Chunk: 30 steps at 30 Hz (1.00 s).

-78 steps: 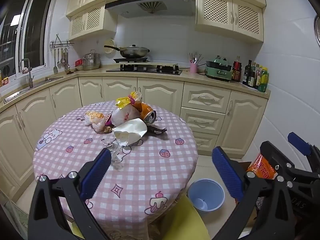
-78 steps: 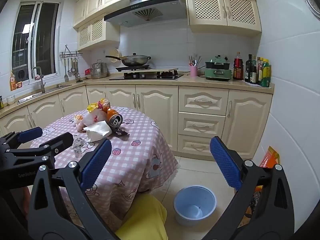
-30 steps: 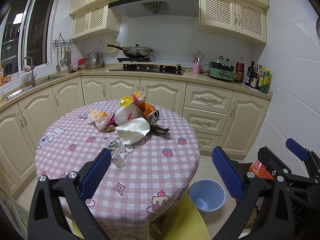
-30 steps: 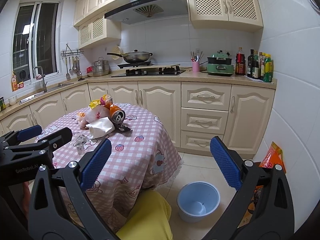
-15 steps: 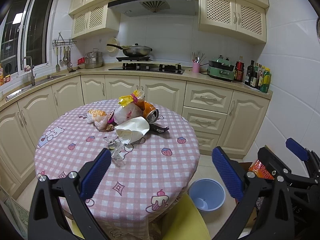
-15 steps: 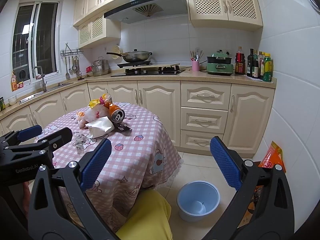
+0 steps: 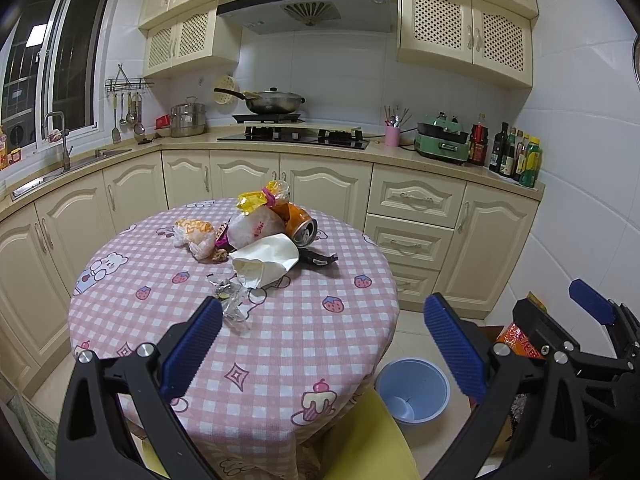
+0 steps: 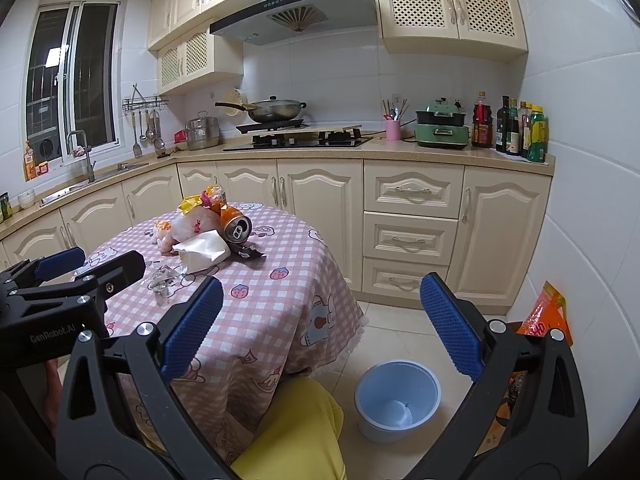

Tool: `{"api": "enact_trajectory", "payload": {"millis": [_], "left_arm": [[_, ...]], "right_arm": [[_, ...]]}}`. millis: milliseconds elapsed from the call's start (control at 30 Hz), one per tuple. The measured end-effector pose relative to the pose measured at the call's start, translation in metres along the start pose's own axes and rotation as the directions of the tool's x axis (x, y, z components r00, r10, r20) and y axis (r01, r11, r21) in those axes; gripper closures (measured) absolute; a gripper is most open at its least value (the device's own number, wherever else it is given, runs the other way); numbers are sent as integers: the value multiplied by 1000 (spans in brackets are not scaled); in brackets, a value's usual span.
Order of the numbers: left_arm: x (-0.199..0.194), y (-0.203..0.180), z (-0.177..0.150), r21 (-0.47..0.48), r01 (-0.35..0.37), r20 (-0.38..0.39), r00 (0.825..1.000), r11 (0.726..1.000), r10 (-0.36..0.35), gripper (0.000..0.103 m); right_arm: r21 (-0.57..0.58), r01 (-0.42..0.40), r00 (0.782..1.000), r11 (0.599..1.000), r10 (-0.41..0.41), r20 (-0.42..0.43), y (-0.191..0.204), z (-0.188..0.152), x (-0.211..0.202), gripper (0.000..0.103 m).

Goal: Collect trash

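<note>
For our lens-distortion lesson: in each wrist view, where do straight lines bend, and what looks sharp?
Left wrist view: the counter edge bows, corners go black, the trash pile stays sharp. Right wrist view: the wall tiles curve, and the blue bin is crisp.

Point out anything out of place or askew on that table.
Trash is heaped mid-table: an orange can lies tipped on its side, opening outward, against a white paper bag. Crumpled clear plastic lies nearer. The blue bin on the floor looks empty.
</note>
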<state>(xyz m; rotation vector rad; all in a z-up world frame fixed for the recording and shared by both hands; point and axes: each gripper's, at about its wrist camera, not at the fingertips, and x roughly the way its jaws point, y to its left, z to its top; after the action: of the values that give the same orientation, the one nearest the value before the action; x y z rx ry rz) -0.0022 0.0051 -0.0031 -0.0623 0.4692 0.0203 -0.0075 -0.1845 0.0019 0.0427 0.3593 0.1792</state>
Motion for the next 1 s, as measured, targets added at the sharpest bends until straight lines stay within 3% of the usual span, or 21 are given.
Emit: {"api": "enact_trajectory", "payload": {"millis": [1000], "left_arm": [[10,11,-2,-28,-10,-33,999,1000,9,4]], "right_arm": [[9,-16,999,1000,16,-38,5,-4,11,6]]}}
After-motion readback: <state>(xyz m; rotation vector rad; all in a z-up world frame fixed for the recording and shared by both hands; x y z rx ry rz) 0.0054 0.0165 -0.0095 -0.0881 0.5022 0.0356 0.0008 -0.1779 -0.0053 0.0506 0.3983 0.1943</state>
